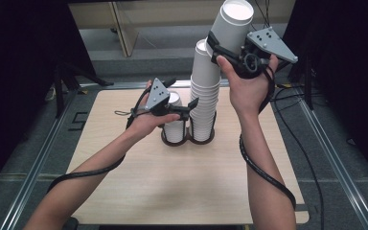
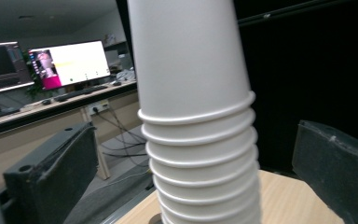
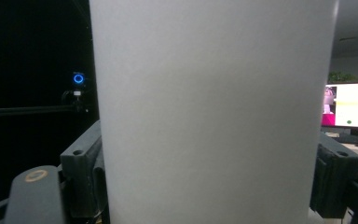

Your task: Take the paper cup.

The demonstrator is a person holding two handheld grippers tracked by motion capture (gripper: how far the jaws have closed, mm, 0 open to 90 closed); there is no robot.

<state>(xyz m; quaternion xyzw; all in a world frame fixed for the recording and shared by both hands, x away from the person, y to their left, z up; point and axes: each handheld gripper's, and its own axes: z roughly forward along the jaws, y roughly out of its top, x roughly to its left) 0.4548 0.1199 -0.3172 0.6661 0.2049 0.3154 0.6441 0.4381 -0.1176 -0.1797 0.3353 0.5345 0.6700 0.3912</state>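
A tall stack of white paper cups (image 1: 205, 96) stands in a dark two-ring holder (image 1: 187, 140) at the middle of the table. A shorter white stack (image 1: 174, 127) fills the holder's left ring. My left gripper (image 1: 182, 93) is open beside the tall stack. In the left gripper view the stack (image 2: 200, 140) rises between its jaws with a gap on each side. My right gripper (image 1: 223, 45) is shut on a single white cup (image 1: 232, 24), held tilted above and to the right of the stack's top. That cup (image 3: 209, 107) sits between both pads.
The holder stands on a light wooden table (image 1: 139, 191). Metal rails (image 1: 38, 163) run along both sides of it, and black cables (image 1: 311, 158) trail to the right. A desk with lit monitors (image 2: 70, 63) stands beyond the table.
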